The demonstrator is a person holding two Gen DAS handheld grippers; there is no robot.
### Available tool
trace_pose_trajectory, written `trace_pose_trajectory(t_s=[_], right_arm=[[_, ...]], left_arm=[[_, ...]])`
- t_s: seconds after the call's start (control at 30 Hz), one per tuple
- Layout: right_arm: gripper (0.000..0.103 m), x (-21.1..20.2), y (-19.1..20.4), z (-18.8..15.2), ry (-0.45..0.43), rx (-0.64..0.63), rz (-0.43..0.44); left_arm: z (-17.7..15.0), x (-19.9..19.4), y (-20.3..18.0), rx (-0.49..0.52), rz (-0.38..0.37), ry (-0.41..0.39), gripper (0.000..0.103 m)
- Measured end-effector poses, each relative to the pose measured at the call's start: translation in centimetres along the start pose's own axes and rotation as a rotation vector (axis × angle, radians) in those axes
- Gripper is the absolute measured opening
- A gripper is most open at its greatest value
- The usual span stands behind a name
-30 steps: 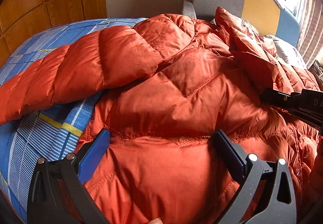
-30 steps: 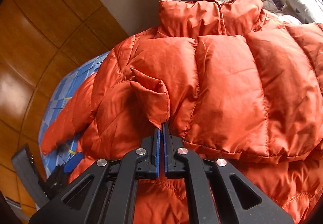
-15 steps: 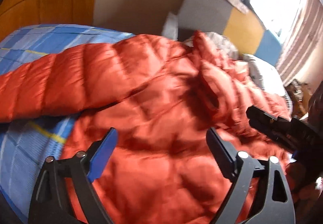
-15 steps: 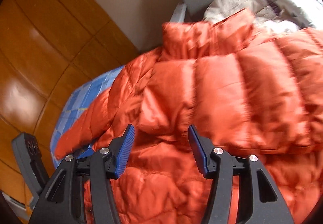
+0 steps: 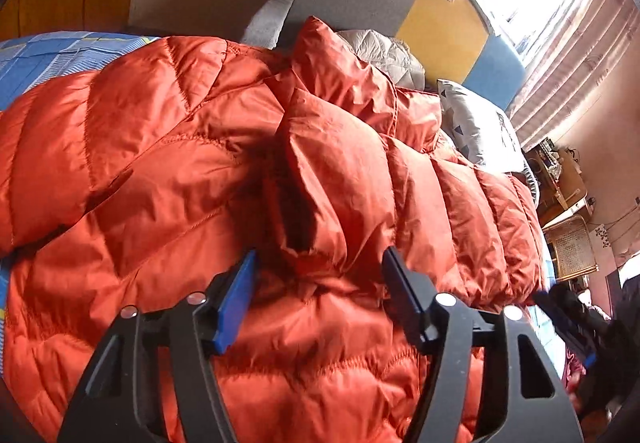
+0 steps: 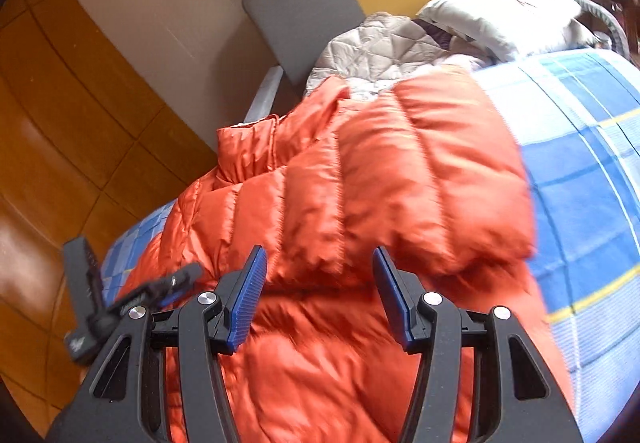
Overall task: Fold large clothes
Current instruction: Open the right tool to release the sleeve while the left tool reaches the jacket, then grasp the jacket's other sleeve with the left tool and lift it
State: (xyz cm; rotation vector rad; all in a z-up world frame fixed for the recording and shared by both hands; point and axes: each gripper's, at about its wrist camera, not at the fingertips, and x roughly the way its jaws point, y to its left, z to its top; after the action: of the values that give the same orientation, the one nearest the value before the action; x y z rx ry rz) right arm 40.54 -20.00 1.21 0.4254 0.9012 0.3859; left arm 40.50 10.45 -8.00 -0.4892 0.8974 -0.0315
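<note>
1. Left gripper point(image 5: 316, 283): jaws part-way apart, having just been closing; nothing pinched between the blue pads — it hangs above the orange down jacket point(image 5: 224, 171), clear of the fabric.
2. Right gripper point(image 6: 318, 283): jaws apart to a similar gap, nothing between them; it has just let go and opened. It too sits above the jacket, pads not pressing on it.
3. Jacket position: spread across the bed on the blue plaid sheet point(image 6: 580, 183), one quilted panel folded over the body, its hem edge lying just ahead of both grippers. The collar point(image 6: 246, 147) stands up at the far end, toward the headboard point(image 6: 304, 15).
4. Left of the jacket — wooden wall panels point(image 6: 72, 123).
5. Right of the jacket, past the collar: a grey quilted garment point(image 6: 380, 47), then a white pillow point(image 6: 500, 7).
</note>
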Motion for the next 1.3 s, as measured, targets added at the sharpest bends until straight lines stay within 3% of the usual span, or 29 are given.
trace_pose_trajectory(t_s=[0.07,0.1,0.2,0.33,0.47,0.53,0.6,0.8,1.03,1.17,1.3], right_arm=[[0.066,-0.7,-1.3,-0.9,0.010,0.025,0.008],[0.068,-1.0,-1.9,-1.2,0.012,0.042,0.012],[0.068,-0.7,-3.7,-2.3,0.039,0.085,0.002],[0.068,-1.2,-4.7,-1.9,0.010,0.145,-0.006],[0.068,-3.2,-3.8,-1.0,-0.080,0.101,-0.040],[0.063,-3.1,-3.7,0.3,-0.131,0.074,-0.113],[0.052,-1.7,-4.1,1.9,-0.140,0.074,-0.177],[0.049,5.0,-3.4,5.7,-0.075,0.012,-0.243],[0.049,9.8,-2.6,4.2,0.001,-0.079,-0.349],[0.049,11.8,-1.3,2.8,-0.005,-0.226,-0.487],[0.049,12.0,-1.5,2.5,-0.011,-0.243,-0.509]], left_arm=[[0.2,0.3,0.2,-0.003,0.005,0.002,0.046],[0.4,0.4,0.1,0.002,0.003,-0.002,0.035],[0.7,0.4,0.5,0.004,0.010,-0.013,0.020],[0.8,0.1,1.3,0.001,0.009,-0.017,0.020],[0.6,-0.2,1.8,0.003,0.000,-0.027,0.016],[0.5,-0.4,1.9,0.008,-0.002,-0.035,0.013],[0.5,-0.7,2.0,0.010,-0.004,-0.039,0.012],[0.6,-2.7,3.2,-0.009,0.006,-0.094,0.004],[-0.2,-2.1,5.6,-0.014,0.051,-0.062,0.004],[-1.1,-1.6,5.9,-0.023,0.058,-0.067,0.005],[-1.5,-1.4,5.9,-0.026,0.095,-0.068,0.017]])
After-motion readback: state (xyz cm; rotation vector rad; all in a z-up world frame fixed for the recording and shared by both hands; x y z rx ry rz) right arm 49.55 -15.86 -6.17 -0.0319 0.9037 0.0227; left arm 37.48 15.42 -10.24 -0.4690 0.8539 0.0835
